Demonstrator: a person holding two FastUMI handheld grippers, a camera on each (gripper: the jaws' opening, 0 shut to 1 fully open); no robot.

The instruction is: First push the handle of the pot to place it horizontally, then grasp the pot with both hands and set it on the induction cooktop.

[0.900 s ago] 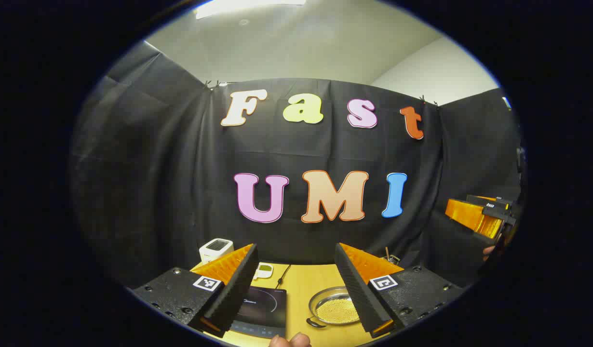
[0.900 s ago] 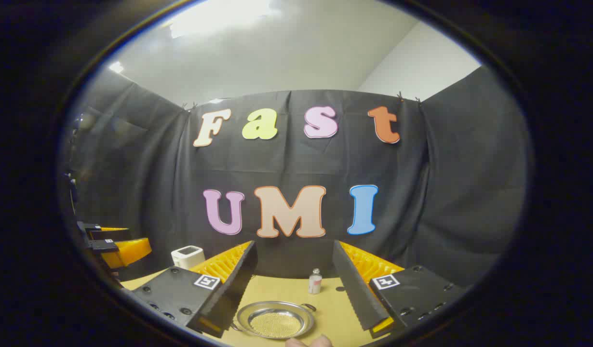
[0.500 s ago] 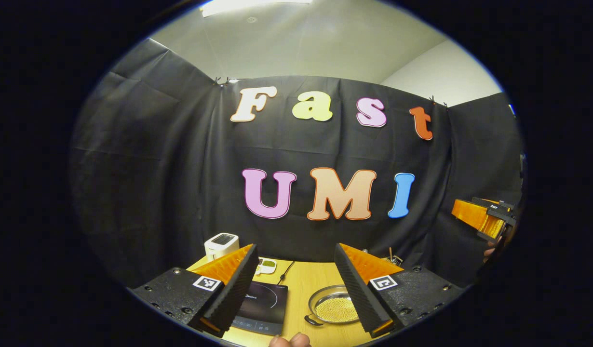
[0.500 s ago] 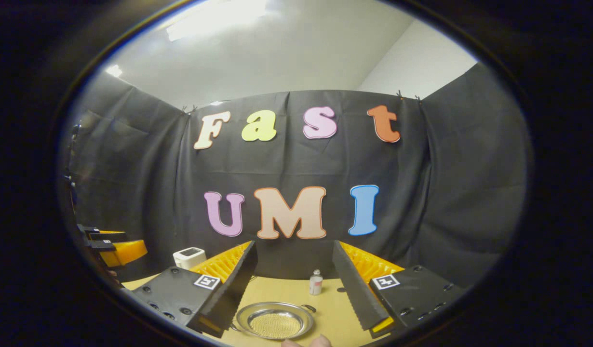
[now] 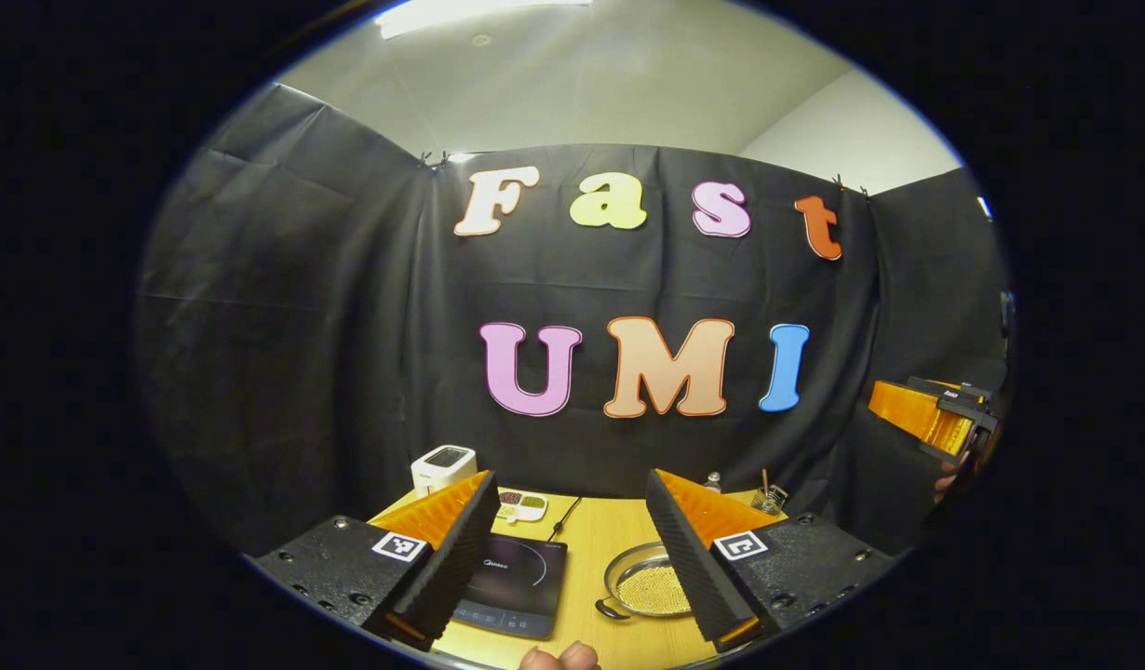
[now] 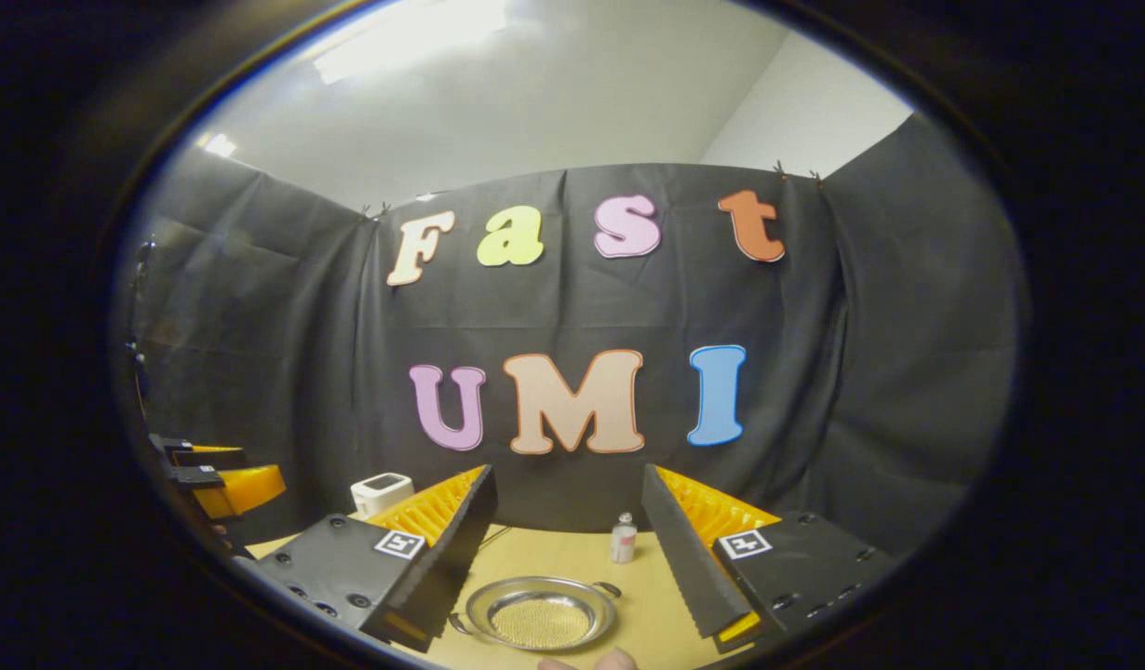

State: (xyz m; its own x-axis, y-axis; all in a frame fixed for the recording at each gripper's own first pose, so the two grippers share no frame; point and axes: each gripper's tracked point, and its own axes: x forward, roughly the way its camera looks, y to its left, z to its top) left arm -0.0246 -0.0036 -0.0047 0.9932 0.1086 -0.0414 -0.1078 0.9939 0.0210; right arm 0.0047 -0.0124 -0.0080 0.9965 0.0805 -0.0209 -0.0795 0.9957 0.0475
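Counter (image 5: 596, 544) fills more of the left gripper view than it did a moment ago, and the induction cooktop (image 5: 515, 584) and pot (image 5: 649, 588) show more fully; both cameras have tipped a little downward, which I read as the approach beginning, with nothing yet touched. Going left to right in that view: a white appliance (image 5: 444, 466) at the back; the dark cooktop; the pot just beside it on its right, on the bare wood, not on the glass; the far gripper's orange finger at the right edge. Left gripper (image 5: 568, 558) has its fingers well apart and holds nothing; right gripper (image 6: 565, 558) likewise stands wide and empty, above the pot (image 6: 541, 614). Pot handles are small dark loops; in the right gripper view one (image 6: 610, 589) sits at the far right of the rim and one at the near left, so the handle axis runs on a diagonal, not level across; the push to square it seems not yet done. A small bottle (image 6: 623, 540) stands behind.
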